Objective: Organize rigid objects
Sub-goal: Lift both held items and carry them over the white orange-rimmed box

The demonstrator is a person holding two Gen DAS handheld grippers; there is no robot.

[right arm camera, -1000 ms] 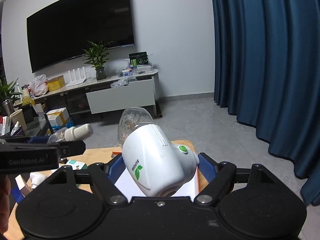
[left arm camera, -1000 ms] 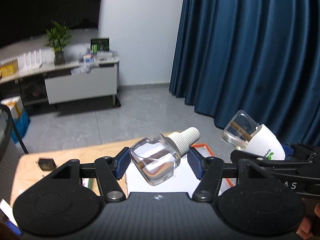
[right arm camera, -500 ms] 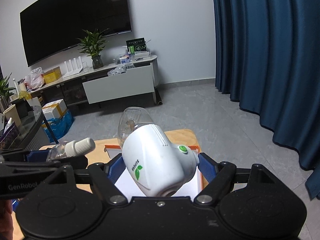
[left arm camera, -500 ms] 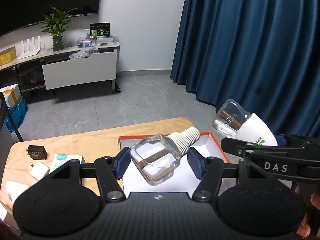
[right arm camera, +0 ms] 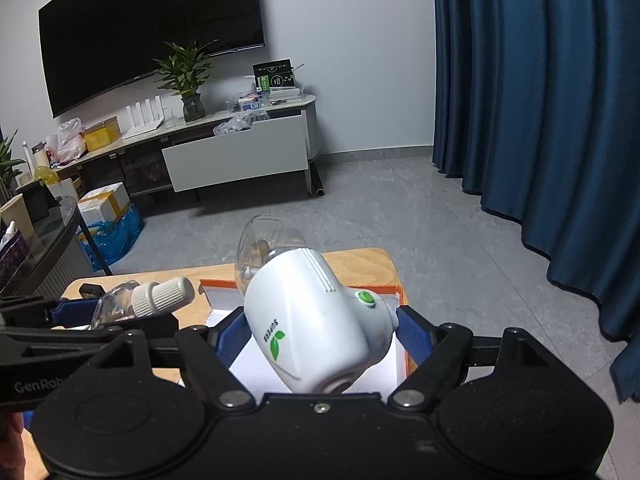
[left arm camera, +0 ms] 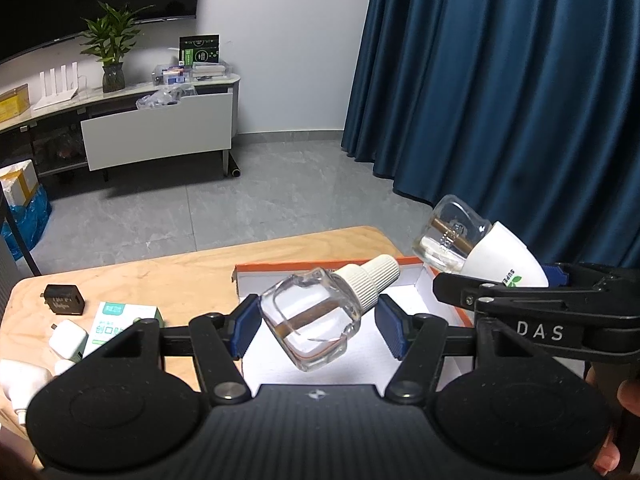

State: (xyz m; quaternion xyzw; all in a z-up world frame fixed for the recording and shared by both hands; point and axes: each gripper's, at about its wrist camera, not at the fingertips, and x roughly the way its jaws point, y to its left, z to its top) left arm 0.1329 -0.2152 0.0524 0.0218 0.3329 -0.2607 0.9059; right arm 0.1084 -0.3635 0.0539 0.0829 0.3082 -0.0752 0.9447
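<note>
Two refill-type items were up in the air, one per gripper, both over the single orange-rimmed box (left arm camera: 404, 300) with its white floor that sat on the wooden table (left arm camera: 192, 276). One clear glass bottle (left arm camera: 310, 322) with a ribbed white cap was clamped by the left gripper (left arm camera: 314, 328), whose blue pads (left arm camera: 242, 330) were drawn in partway and pressed against the bottle's sides; the bottle was tilted, cap up and toward the right. One white plug-in vaporizer (right arm camera: 320, 328), marked with a green leaf and a green button and carrying a clear bottle screwed into its far end, was gripped by the right gripper (right arm camera: 320, 336), the pads closed against its body at a middling width. It too lay tilted, bottle end pointing away. The two tools were held side by side, near each other yet apart. On the left part of the table lay one black charger (left arm camera: 63, 300), one white charger (left arm camera: 68, 340), one green-and-white carton (left arm camera: 118, 320) and one white object (left arm camera: 22, 380) cut off at the edge. A blue curtain (left arm camera: 500, 100) hung behind.
</note>
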